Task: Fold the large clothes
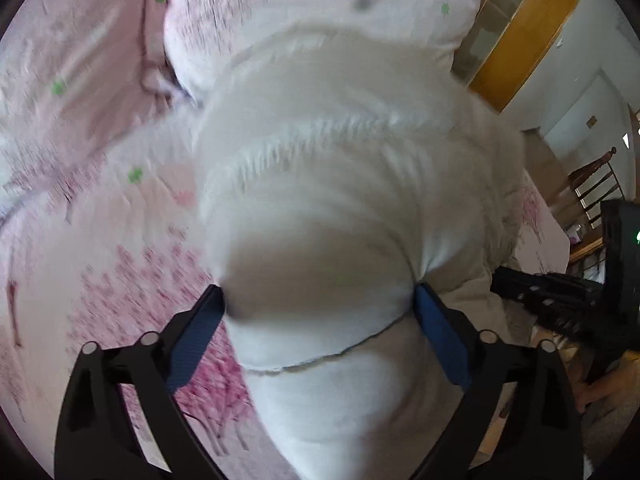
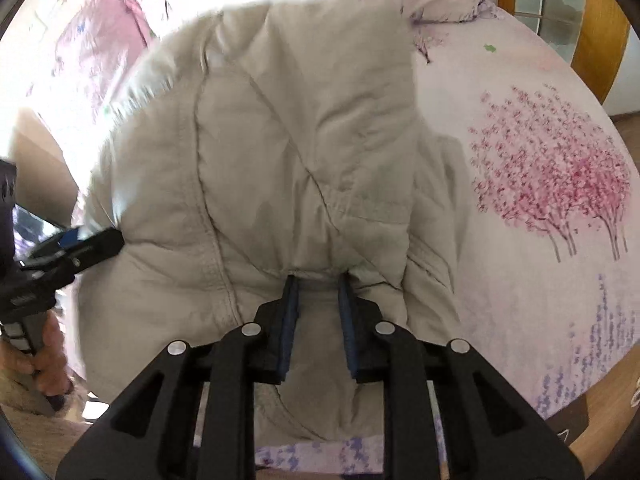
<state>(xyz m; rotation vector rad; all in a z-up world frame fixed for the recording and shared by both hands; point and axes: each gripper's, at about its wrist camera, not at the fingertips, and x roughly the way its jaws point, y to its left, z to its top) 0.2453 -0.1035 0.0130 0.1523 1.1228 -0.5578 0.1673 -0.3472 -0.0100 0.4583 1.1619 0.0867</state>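
Beige padded coat [image 2: 280,152] bunched on bed [image 2: 520,280], fold barely begun: left tool [image 1: 316,300] spread around thick bulge, right tool [image 2: 318,284] pinching a seam fold.

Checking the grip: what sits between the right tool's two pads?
A pinched fold of the beige padded jacket sits between the right tool pads, seen in the right wrist view.

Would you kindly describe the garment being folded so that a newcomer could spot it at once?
Find the bed with the pink blossom-tree sheet. On it lies the padded coat, pale beige and quilted with stitched seams. It is the only plain, puffy item against the printed bedding, and both grippers grip it.
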